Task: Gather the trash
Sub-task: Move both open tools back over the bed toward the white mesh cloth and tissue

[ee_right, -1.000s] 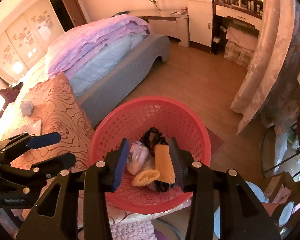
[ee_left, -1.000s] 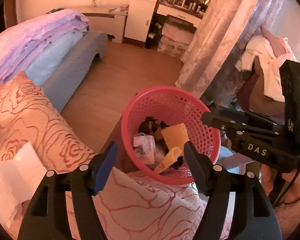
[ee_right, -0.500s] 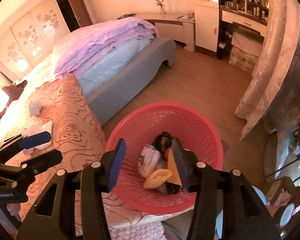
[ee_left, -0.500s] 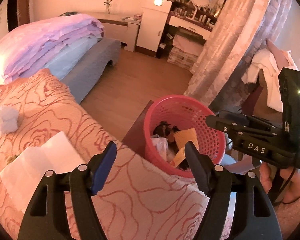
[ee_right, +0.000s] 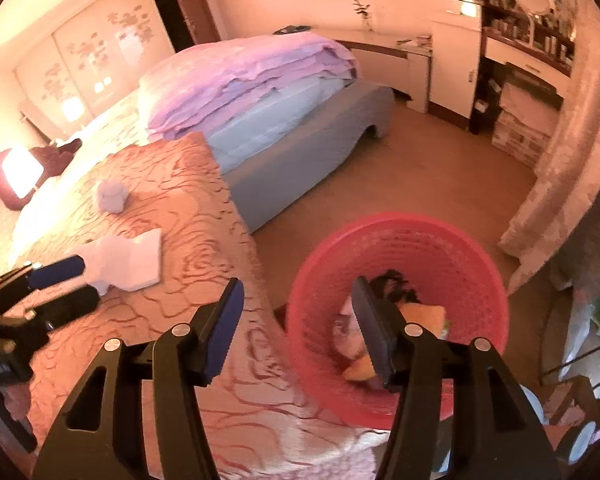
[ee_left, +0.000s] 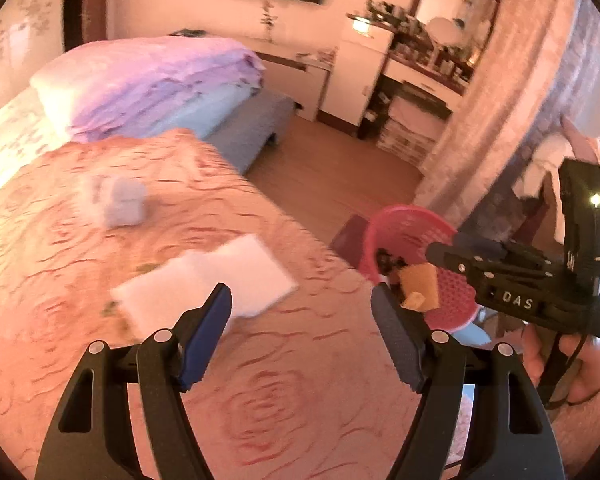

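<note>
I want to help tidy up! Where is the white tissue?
The white tissue lies flat on the rose-patterned bedspread, just ahead of the left gripper, left of the red basket.

A red mesh basket is seen standing upright on the floor just beside the bed, with yellow scraps and dark bits held inside. A flat white tissue and a crumpled grey wad are left lying apart on the rose-patterned cover.
</note>
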The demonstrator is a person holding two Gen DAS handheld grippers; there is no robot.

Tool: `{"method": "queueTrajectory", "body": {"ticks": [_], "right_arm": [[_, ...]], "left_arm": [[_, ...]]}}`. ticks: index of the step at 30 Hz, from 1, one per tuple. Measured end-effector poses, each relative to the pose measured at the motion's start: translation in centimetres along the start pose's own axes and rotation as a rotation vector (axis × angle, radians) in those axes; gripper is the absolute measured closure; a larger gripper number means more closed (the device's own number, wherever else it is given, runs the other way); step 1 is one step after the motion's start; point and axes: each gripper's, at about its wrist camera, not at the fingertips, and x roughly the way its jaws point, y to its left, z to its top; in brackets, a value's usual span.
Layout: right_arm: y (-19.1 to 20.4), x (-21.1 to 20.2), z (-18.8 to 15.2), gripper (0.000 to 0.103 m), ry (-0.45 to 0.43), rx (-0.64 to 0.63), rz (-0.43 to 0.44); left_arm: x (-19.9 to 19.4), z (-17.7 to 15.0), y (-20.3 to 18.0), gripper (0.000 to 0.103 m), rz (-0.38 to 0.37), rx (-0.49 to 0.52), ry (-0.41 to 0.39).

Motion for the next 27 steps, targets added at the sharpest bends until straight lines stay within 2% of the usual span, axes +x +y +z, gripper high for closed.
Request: {"method": "queueTrajectory", "body": {"ticks": [4,6,8,14,27], "right_arm": [[1.7,0.3,0.1,0.048,0.004,-0.030,0.029],[2.3,0.3,0.3,0.043,0.006,-0.037,0.044],[2.6,0.3,0.3,0.040,0.004,-0.032,0.056],[2.9,0.5,0.1,0.039,0.017,-0.034,0.059],[1.9,1.0,0.5,0.039,0.026,-0.003,0.039]], "left_arm": [[-2.1,0.2,3.9,0.031,0.082,-0.055,-0.039],[-3.0,0.3,6.4,0.029,0.126,-0.097,-0.058],[-3.5,0.5,8.2,0.029,0.154,-0.130,-0.069],[-2.9,1.7,12.5,0.028,0.205,-0.192,-0.075],[3.7,6.6,13.1,0.027,0.221,-0.112,0.001]]}}
